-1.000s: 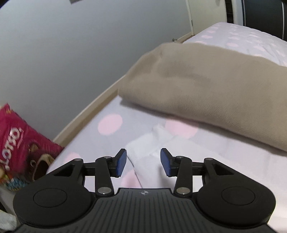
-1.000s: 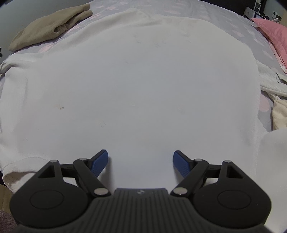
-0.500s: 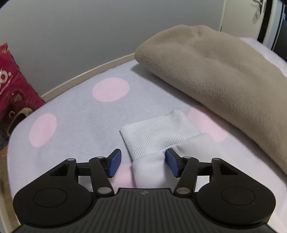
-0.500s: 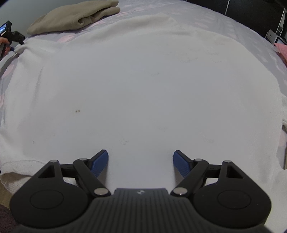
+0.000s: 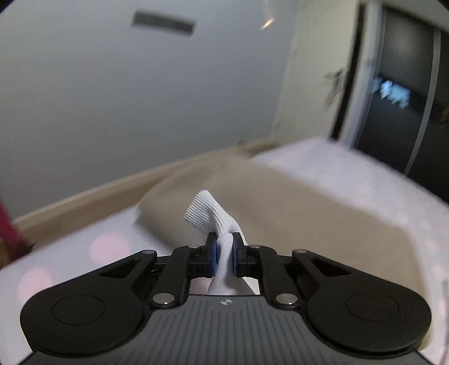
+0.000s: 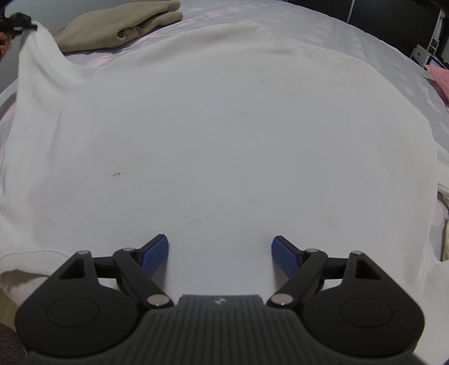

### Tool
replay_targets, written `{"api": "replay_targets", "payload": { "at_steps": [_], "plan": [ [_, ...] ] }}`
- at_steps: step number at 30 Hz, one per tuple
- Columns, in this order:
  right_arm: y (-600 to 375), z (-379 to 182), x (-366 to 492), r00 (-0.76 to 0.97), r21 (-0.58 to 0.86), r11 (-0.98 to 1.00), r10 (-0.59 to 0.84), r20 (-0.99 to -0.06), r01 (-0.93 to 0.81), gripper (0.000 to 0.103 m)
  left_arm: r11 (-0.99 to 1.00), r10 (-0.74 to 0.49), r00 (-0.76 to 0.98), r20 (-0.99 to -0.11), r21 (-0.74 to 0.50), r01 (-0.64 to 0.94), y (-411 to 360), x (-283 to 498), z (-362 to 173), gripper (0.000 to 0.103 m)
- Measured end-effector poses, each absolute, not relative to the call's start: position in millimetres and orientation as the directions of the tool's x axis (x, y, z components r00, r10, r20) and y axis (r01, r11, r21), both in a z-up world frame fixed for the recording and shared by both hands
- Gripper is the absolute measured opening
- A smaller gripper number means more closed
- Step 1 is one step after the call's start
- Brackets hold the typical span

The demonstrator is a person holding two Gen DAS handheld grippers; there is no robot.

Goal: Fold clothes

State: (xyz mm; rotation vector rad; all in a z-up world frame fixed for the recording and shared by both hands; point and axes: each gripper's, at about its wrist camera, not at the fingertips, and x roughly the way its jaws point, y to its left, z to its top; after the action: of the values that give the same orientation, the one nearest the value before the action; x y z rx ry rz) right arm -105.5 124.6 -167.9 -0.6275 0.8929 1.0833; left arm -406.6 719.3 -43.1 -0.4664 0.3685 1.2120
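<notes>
Up comes the sleeve cuff (image 5: pixel 209 209), now pinched in the left gripper (image 5: pixel 223 257), far-left of the wide-apart right gripper (image 6: pixel 219 254) hovering over the white sweatshirt (image 6: pixel 224 134) spread on the bed (image 6: pixel 350 25).

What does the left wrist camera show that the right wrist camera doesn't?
Only the left wrist view shows the left tongs shut on the ribbed cuff of the white garment, lifted off the bed, with a grey wall and a dark doorway behind.

Only the right wrist view shows the white sweatshirt body spread flat, with the right tongs open over it and a pink cloth at the far right.

Both show the folded beige garment and the dotted bed cover.
</notes>
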Motion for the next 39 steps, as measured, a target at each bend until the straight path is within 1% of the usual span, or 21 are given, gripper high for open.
{"api": "replay_targets", "payload": {
  "at_steps": [3,4,6,10,12,13,15,17,20,22,25,27,32,35,39],
  "plan": [
    [123,-165,-103,0.188,0.006,0.372,0.483,-0.855,-0.928,0.083,0.343,0.816,0.370,-0.445,-0.144,-0.928,714,-397,-21,0.009],
    [124,-165,-103,0.186,0.010,0.374,0.485,-0.854,-0.927,0.083,0.347,0.817,0.366,-0.446,-0.127,-0.929,716,-393,-20,0.009],
    [124,-164,-104,0.185,0.014,0.373,0.490,-0.852,-0.928,0.083,0.331,0.817,0.325,-0.476,-0.074,-0.941,728,-385,-27,0.009],
    [126,-165,-104,0.193,0.010,0.381,0.490,-0.850,-0.925,0.083,0.232,0.797,0.179,-0.577,0.019,-0.973,745,-366,-55,0.012],
    [127,-166,-103,0.194,0.012,0.387,0.489,-0.850,-0.922,0.083,0.188,0.806,0.126,-0.578,0.048,-0.981,744,-358,-65,0.014],
    [127,-166,-104,0.196,0.011,0.389,0.487,-0.851,-0.921,0.083,0.175,0.803,0.112,-0.586,0.052,-0.983,743,-357,-70,0.016],
    [128,-167,-103,0.192,0.013,0.389,0.485,-0.853,-0.921,0.083,0.161,0.789,0.097,-0.607,0.052,-0.986,741,-357,-75,0.032],
    [129,-168,-102,0.189,0.016,0.389,0.482,-0.855,-0.921,0.083,0.164,0.782,0.093,-0.616,0.060,-0.985,736,-357,-74,0.036],
    [127,-166,-104,0.187,0.016,0.385,0.483,-0.856,-0.923,0.083,0.217,0.775,0.121,-0.620,0.082,-0.973,727,-351,-68,0.040],
    [126,-165,-105,0.184,0.016,0.382,0.480,-0.858,-0.924,0.083,0.263,0.777,0.142,-0.613,0.111,-0.958,715,-344,-64,0.040],
    [119,-161,-105,0.176,0.015,0.372,0.475,-0.862,-0.928,0.083,0.364,0.751,0.231,-0.619,0.096,-0.926,694,-331,-55,0.042],
    [114,-158,-105,0.169,0.013,0.357,0.473,-0.864,-0.934,0.083,0.465,0.709,0.328,-0.624,0.065,-0.883,671,-319,-45,0.042],
    [98,-144,-116,0.153,-0.008,0.289,0.484,-0.861,-0.957,0.083,0.695,0.565,0.507,-0.651,0.044,-0.718,595,-285,-27,0.042],
    [85,-134,-131,0.154,-0.044,0.226,0.497,-0.854,-0.973,0.082,0.795,0.476,0.571,-0.669,0.048,-0.605,548,-270,-22,0.042],
    [64,-126,-158,0.146,-0.098,0.121,0.508,-0.849,-0.988,0.082,0.897,0.365,0.619,-0.695,0.084,-0.434,475,-259,-25,0.042]
  ]
}}
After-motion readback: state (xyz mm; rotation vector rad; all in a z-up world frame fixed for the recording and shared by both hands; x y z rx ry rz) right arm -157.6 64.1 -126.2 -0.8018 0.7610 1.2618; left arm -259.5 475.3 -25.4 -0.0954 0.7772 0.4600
